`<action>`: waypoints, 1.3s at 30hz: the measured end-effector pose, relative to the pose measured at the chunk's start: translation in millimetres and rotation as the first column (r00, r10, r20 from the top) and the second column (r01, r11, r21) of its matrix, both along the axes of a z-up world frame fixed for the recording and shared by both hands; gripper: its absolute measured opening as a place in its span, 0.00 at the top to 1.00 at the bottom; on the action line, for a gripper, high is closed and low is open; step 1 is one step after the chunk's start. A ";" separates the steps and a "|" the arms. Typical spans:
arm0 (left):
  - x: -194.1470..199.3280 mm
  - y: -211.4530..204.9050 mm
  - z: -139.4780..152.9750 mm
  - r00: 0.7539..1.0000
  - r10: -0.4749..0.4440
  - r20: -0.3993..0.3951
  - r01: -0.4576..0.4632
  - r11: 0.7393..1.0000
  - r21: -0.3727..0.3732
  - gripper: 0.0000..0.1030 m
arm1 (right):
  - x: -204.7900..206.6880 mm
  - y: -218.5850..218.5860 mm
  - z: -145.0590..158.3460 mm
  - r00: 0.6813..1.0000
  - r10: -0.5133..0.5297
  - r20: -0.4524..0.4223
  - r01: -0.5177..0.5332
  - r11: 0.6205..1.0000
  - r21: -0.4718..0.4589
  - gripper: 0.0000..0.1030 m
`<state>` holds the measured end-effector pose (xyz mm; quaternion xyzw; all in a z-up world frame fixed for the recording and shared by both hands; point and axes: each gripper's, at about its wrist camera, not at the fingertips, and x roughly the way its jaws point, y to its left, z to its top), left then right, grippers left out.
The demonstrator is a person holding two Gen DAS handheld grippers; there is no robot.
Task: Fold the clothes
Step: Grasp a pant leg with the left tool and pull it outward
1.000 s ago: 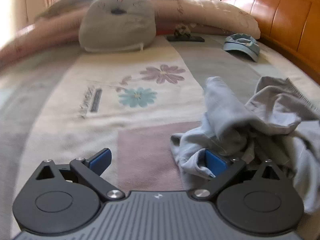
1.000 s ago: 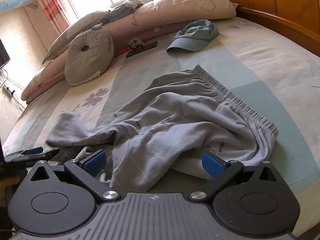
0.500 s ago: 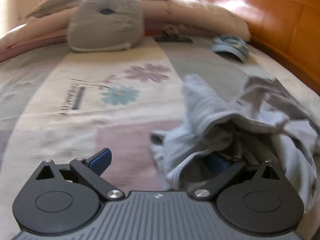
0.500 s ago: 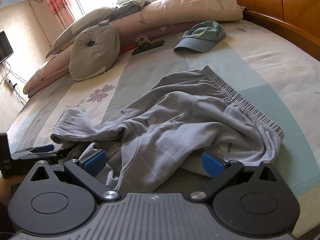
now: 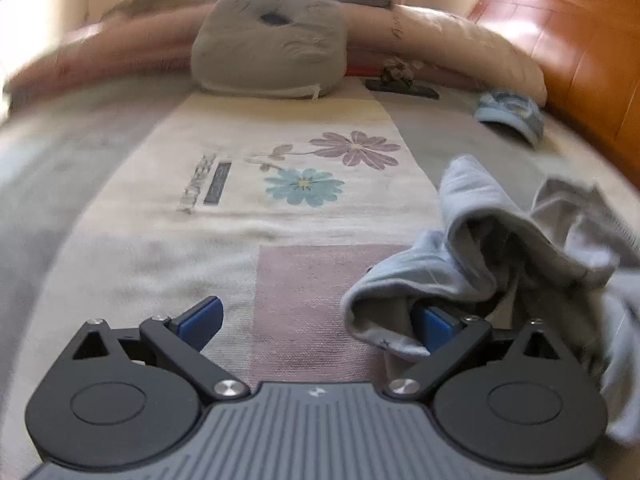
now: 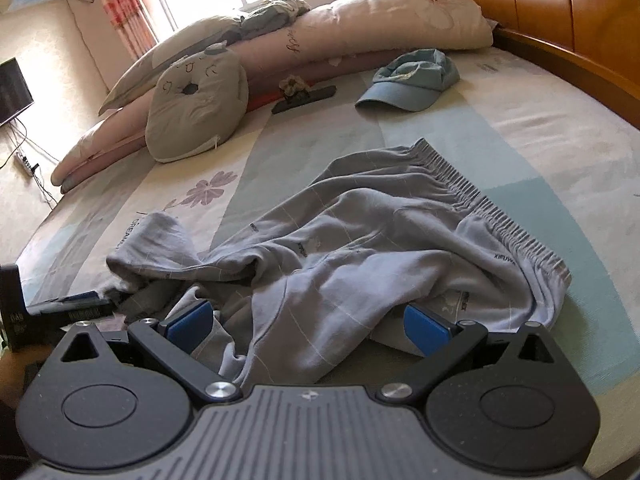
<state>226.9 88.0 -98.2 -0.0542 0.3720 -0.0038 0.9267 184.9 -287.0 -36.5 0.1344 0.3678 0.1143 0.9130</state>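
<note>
A: Where do the shorts (image 6: pixel 360 240) lie?

B: Crumpled on the bed (image 6: pixel 540 152), straight ahead of the right gripper (image 6: pixel 308 326) and spilling between its spread jaws; the waistband runs ahead and to its right. For the left gripper (image 5: pixel 316 320) they sit ahead and to its right.

A: And the grippers themselves?

B: Both stand wide open and clamp nothing. The right finger (image 5: pixel 436 326) of the left gripper is tucked inside a cuff of the shorts (image 5: pixel 500 256), cloth draped over it, while the left finger sits over bare sheet. The right gripper has cloth bunched against its left finger and the shorts' edge just beyond its right one.

A: What has changed in the last second?

B: The left gripper has swung: the shorts had slid toward the middle of its view half a second ago and now sit off to the right again, the picture blurred with motion. The cuff has stayed hooked over that right finger throughout. The right gripper has edged nearer the cloth.

A: Meaning for the fold?

B: Probably nothing is folded yet. The hooked leg looks ready to be pinched and drawn out flat first.
</note>
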 end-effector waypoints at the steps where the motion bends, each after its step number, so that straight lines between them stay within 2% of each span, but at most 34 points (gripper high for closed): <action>1: 0.2 3.6 0.6 1.000 0.011 0.000 -0.011 1.000 -0.024 0.04 | 0.1 -0.7 -0.2 1.000 -0.002 -0.001 0.002 1.000 0.000 0.00; 2: 0.0 5.6 1.2 1.000 0.023 0.006 -0.022 0.999 -0.034 0.04 | 0.1 -1.4 -0.4 1.000 -0.005 -0.002 0.005 1.000 0.001 0.00; 4: -0.6 4.4 1.2 0.999 0.044 0.029 -0.044 0.999 -0.008 0.04 | 0.4 -2.7 -1.4 1.000 -0.011 -0.005 0.011 1.000 0.006 0.00; 6: 4.7 3.9 -4.5 0.999 0.045 0.005 -0.045 0.999 -0.017 0.04 | 0.4 -2.1 -3.6 1.000 -0.011 -0.013 0.011 1.000 0.019 0.00; 9: 8.7 -1.6 -10.4 1.000 0.029 -0.003 -0.029 0.999 0.028 0.02 | -0.4 2.7 -4.7 1.000 0.006 -0.016 -0.005 1.000 0.013 0.00; 12: 7.8 4.4 -7.5 0.996 0.091 0.015 -0.092 0.994 0.063 0.03 | -2.5 6.1 -3.2 1.000 0.013 -0.006 -0.013 1.000 -0.009 0.00; 14: 9.7 11.8 -7.5 0.988 0.155 0.021 -0.156 0.981 0.118 0.03 | -3.1 6.6 -2.5 1.000 0.011 -0.001 -0.011 1.000 -0.020 0.00; 19: 16.0 34.8 -6.8 0.973 0.228 0.028 -0.228 0.948 0.222 0.04 | -3.5 3.8 -2.7 1.000 0.002 0.002 -0.002 1.000 -0.024 0.00; 26: 44.3 55.6 -2.9 0.973 0.230 0.011 -0.222 0.924 0.313 0.04 | -1.4 5.4 -7.3 1.000 -0.005 -0.012 0.004 1.000 -0.024 0.00; 33: 72.9 74.7 4.7 0.967 0.254 0.018 -0.238 0.874 0.424 0.04 | -1.3 0.6 -8.2 1.000 -0.017 -0.010 0.017 0.999 -0.051 0.00; 39: 81.5 94.3 18.5 0.954 0.297 0.043 -0.282 0.837 0.470 0.06 | 0.7 -4.7 -12.3 0.999 -0.034 -0.026 0.033 0.998 -0.044 0.00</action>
